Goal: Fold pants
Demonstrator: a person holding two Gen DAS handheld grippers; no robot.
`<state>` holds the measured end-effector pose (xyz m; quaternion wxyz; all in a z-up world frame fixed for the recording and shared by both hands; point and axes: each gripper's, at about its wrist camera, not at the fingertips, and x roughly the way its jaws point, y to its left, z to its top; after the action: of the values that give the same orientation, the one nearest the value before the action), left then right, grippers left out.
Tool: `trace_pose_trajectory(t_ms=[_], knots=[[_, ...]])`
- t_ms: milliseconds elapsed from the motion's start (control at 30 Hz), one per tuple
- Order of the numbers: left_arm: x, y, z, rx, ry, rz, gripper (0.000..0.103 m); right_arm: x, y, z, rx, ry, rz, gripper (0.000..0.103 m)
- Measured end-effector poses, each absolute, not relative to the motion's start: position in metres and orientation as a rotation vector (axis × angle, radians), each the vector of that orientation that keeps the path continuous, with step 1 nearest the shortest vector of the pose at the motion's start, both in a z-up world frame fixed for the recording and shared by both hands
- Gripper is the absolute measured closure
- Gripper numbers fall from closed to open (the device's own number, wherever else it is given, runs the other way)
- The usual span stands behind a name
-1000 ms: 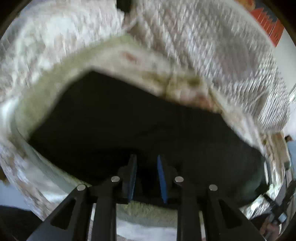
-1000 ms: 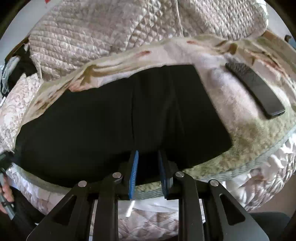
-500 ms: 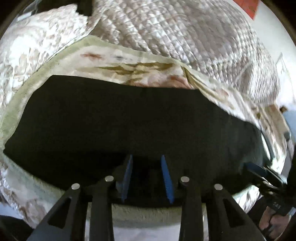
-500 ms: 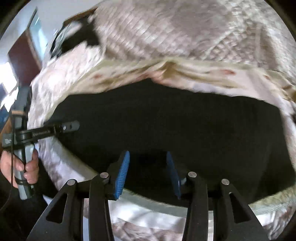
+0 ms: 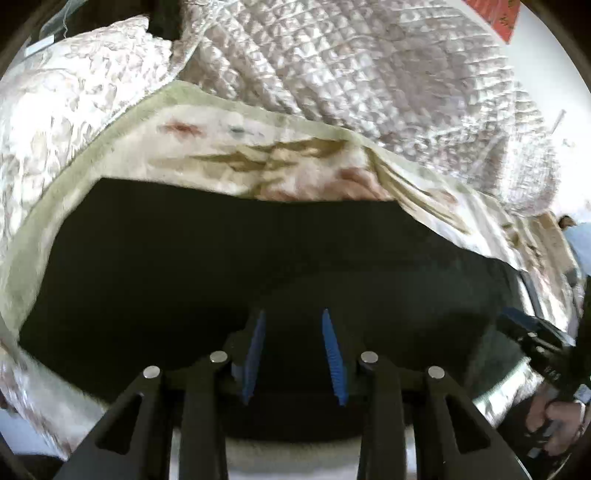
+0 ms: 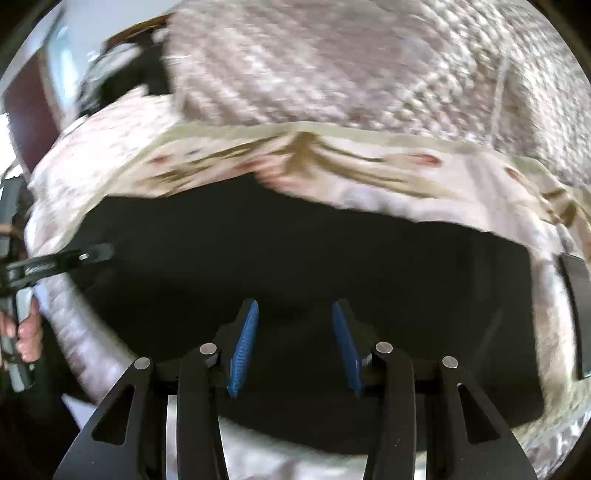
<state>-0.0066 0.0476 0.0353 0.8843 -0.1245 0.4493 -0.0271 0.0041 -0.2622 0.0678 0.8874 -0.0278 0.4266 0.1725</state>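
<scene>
Black pants (image 5: 258,251) lie flat and folded on a floral blanket (image 5: 258,147) on a bed. My left gripper (image 5: 293,314) hovers over their near edge, blue pads apart, with nothing pinched between them. My right gripper (image 6: 295,304) stands the same way over the pants (image 6: 295,251), its pads set wider. The right gripper (image 5: 532,332) also shows at the right edge of the left wrist view, held by a hand (image 5: 554,417). In the right wrist view the left gripper (image 6: 74,256) reaches in from the left, with a hand (image 6: 27,332) below it.
A quilted silvery cover (image 5: 369,74) is heaped behind the pants. A dark flat remote-like object (image 6: 578,306) lies on the blanket just right of the pants. The bed's near edge runs under both grippers. A red item (image 5: 502,18) hangs on the far wall.
Both pairs of pads have spread apart and let go of the pants' near edge. Both grippers have rolled and pulled back a little, so each now sees the other.
</scene>
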Motion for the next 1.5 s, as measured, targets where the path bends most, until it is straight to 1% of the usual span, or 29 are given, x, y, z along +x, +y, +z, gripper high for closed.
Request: trace_pose_trajectory(t_ms=[100, 133, 167, 200, 267, 433, 633, 767, 1000, 1133, 1267, 1333, 1433, 1500], knots=[[0.007, 0.049, 0.021, -0.279, 0.975, -0.055, 0.068, 0.026, -0.282, 0.068, -0.016, 0.884, 0.288, 0.06], [0.005, 0.046, 0.02, -0.264, 0.965, -0.052, 0.067, 0.032, -0.287, 0.068, -0.008, 0.886, 0.271, 0.059], [0.002, 0.043, 0.02, -0.237, 0.955, -0.054, 0.065, 0.039, -0.294, 0.064, -0.005, 0.898, 0.237, 0.054], [0.001, 0.039, 0.02, -0.206, 0.954, -0.057, 0.064, 0.049, -0.302, 0.056, -0.015, 0.937, 0.191, 0.052], [0.001, 0.036, 0.023, -0.18, 0.96, -0.055, 0.064, 0.062, -0.31, 0.044, -0.01, 0.991, 0.18, 0.052], [0.023, 0.053, 0.034, -0.198, 0.939, -0.027, 0.064, 0.067, -0.32, 0.064, -0.006, 0.887, 0.131, 0.052], [0.054, 0.097, 0.023, -0.215, 0.914, 0.138, 0.063, 0.089, -0.354, 0.044, 0.067, 0.94, 0.012, 0.052], [0.055, 0.095, 0.021, -0.183, 0.877, 0.144, 0.062, 0.09, -0.348, 0.046, 0.032, 0.913, -0.002, 0.052], [0.033, 0.094, 0.031, -0.195, 0.837, 0.158, 0.062, 0.072, -0.345, 0.063, 0.092, 0.832, 0.034, 0.052], [0.012, 0.084, 0.032, -0.195, 0.83, 0.143, 0.062, 0.052, -0.323, 0.064, 0.081, 0.832, 0.117, 0.052], [-0.013, 0.071, 0.027, -0.183, 0.829, 0.12, 0.059, 0.019, -0.29, 0.059, 0.024, 0.827, 0.207, 0.052], [-0.023, 0.067, 0.022, -0.176, 0.831, 0.116, 0.058, 0.002, -0.274, 0.052, -0.021, 0.831, 0.242, 0.045], [-0.03, 0.063, 0.024, -0.149, 0.824, 0.118, 0.057, -0.016, -0.259, 0.046, -0.13, 0.807, 0.242, 0.045], [-0.033, 0.065, 0.027, -0.168, 0.825, 0.123, 0.057, -0.022, -0.257, 0.052, -0.127, 0.798, 0.26, 0.045]])
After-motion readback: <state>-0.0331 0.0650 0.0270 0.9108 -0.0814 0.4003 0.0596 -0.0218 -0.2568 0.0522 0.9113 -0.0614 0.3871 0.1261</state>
